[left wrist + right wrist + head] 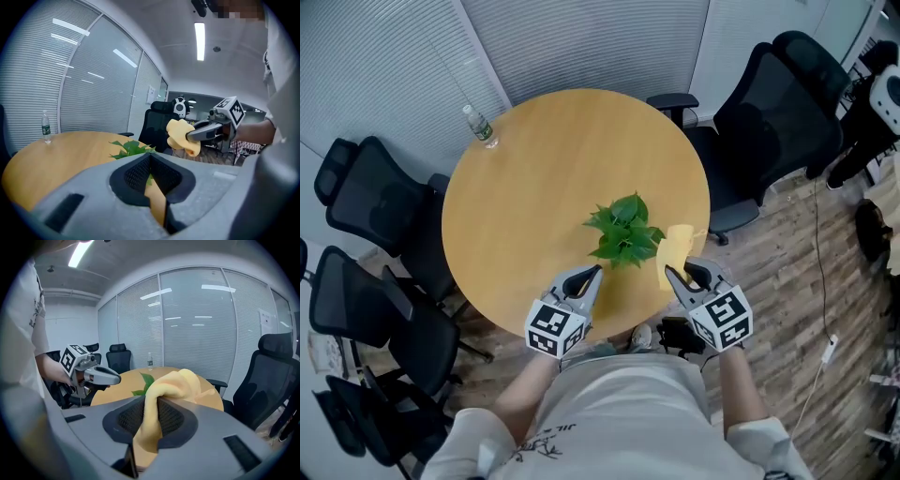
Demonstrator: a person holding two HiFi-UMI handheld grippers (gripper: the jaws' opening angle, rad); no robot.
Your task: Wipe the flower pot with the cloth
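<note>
Cloth (678, 248), clamped in right tongs (669, 273), hovers right of the plant (623, 230), seemingly ready to wipe. Left tongs (595, 273) are closed.

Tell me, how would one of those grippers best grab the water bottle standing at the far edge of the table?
Grip the water bottle round its middle, jaws level on either side. It stands upright, slim and round, so a sideways squeeze should fit. Come from the middle of the table: the bottle sits close to the far rim, likely leaving little room behind.
</note>
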